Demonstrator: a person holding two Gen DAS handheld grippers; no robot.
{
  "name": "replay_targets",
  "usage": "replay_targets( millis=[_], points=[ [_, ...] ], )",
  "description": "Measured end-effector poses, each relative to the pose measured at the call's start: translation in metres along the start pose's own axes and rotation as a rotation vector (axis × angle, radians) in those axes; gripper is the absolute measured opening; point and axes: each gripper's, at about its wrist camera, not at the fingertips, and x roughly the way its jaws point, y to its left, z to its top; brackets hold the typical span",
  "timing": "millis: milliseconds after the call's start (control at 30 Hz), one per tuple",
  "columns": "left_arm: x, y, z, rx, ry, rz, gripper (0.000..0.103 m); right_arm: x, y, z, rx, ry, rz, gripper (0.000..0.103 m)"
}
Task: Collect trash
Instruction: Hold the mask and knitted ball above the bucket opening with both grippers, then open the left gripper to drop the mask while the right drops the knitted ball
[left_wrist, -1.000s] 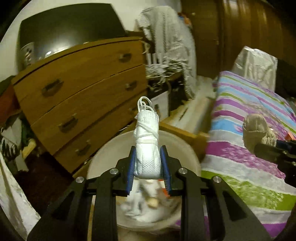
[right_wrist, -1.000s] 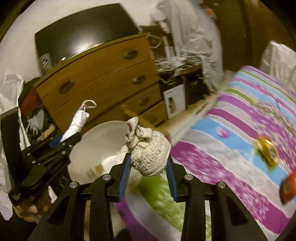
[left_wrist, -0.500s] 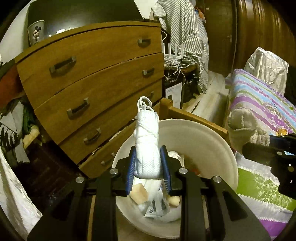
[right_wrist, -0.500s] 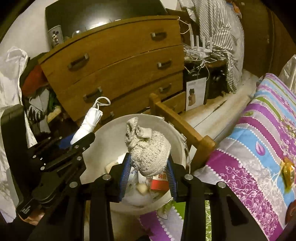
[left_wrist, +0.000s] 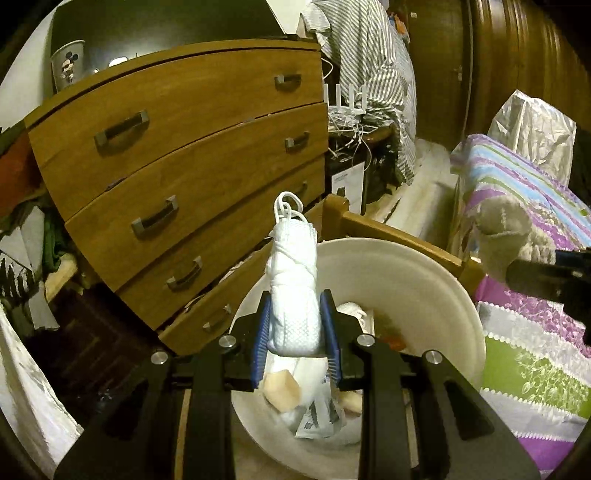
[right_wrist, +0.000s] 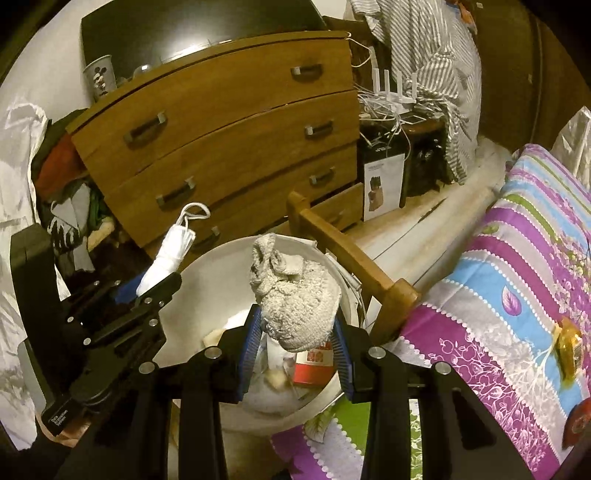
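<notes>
A round white bin (left_wrist: 436, 291) stands between the dresser and the bed, with paper scraps and a red carton (right_wrist: 314, 363) inside. My left gripper (left_wrist: 295, 330) is shut on a rolled white face mask (left_wrist: 293, 288) with ear loops on top, held over the bin's near left side. My right gripper (right_wrist: 293, 341) is shut on a crumpled beige knitted cloth (right_wrist: 295, 302), also over the bin (right_wrist: 184, 295). In the right wrist view the left gripper (right_wrist: 147, 286) and the face mask (right_wrist: 168, 258) show at the left; in the left wrist view the knitted cloth (left_wrist: 502, 236) shows at the right.
A wooden dresser (left_wrist: 184, 166) with several drawers stands behind the bin. A wooden bed frame rail (right_wrist: 347, 258) runs beside the bin. The striped bedspread (right_wrist: 517, 295) holds an orange wrapper (right_wrist: 569, 347). Clothes pile at the left (right_wrist: 66, 199); cables and a router sit right of the dresser (right_wrist: 391, 92).
Both grippers swung from over the bed toward the bin and now hang over it, each still holding its item. In the last half second they barely moved.
</notes>
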Motion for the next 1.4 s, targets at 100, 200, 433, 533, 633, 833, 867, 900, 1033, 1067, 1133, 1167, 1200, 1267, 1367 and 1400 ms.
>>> replay_targets(
  millis=[100, 200, 433, 533, 633, 833, 867, 900, 1033, 1067, 1133, 1167, 1200, 1267, 1367, 1400],
  points=[
    [0.003, 0.001, -0.001, 0.01, 0.012, 0.006, 0.025, 0.004, 0.0, 0.0, 0.009, 0.01, 0.007, 0.038],
    [0.005, 0.001, -0.003, 0.016, 0.019, 0.009, 0.025, 0.009, 0.003, 0.0, 0.005, 0.021, 0.011, 0.038],
    [0.014, 0.006, -0.008, 0.022, 0.046, 0.018, 0.025, 0.021, 0.012, 0.0, -0.01, 0.043, 0.017, 0.038],
    [0.019, 0.008, -0.009, 0.021, 0.055, 0.024, 0.026, 0.024, 0.014, 0.0, -0.014, 0.046, 0.018, 0.038],
    [0.021, 0.009, -0.01, 0.022, 0.059, 0.03, 0.026, 0.027, 0.016, -0.001, -0.023, 0.053, 0.02, 0.038],
    [0.024, 0.009, -0.011, 0.026, 0.061, 0.035, 0.027, 0.032, 0.018, -0.003, -0.042, 0.068, 0.014, 0.039],
    [0.025, 0.009, -0.011, 0.026, 0.061, 0.034, 0.027, 0.032, 0.019, -0.003, -0.047, 0.071, 0.013, 0.039],
    [0.024, 0.009, -0.011, 0.026, 0.061, 0.035, 0.027, 0.033, 0.021, -0.004, -0.055, 0.075, 0.013, 0.039],
    [0.025, 0.009, -0.011, 0.026, 0.062, 0.033, 0.027, 0.033, 0.025, -0.005, -0.085, 0.073, 0.0, 0.039],
    [0.024, 0.009, -0.011, 0.026, 0.063, 0.034, 0.027, 0.033, 0.026, -0.005, -0.087, 0.072, 0.001, 0.039],
    [0.024, 0.009, -0.011, 0.026, 0.062, 0.035, 0.027, 0.032, 0.026, -0.005, -0.089, 0.07, 0.002, 0.039],
    [0.025, 0.009, -0.011, 0.026, 0.062, 0.035, 0.027, 0.032, 0.027, -0.005, -0.093, 0.069, 0.001, 0.039],
    [0.025, 0.009, -0.011, 0.026, 0.062, 0.034, 0.027, 0.032, 0.026, -0.005, -0.095, 0.068, 0.001, 0.039],
    [0.024, 0.009, -0.011, 0.026, 0.062, 0.034, 0.027, 0.031, 0.027, -0.005, -0.102, 0.065, -0.002, 0.039],
    [0.024, 0.009, -0.011, 0.029, 0.059, 0.035, 0.027, 0.03, 0.028, -0.004, -0.109, 0.062, -0.002, 0.039],
    [0.025, 0.01, -0.011, 0.029, 0.058, 0.034, 0.027, 0.03, 0.029, -0.004, -0.112, 0.061, -0.001, 0.04]
  ],
)
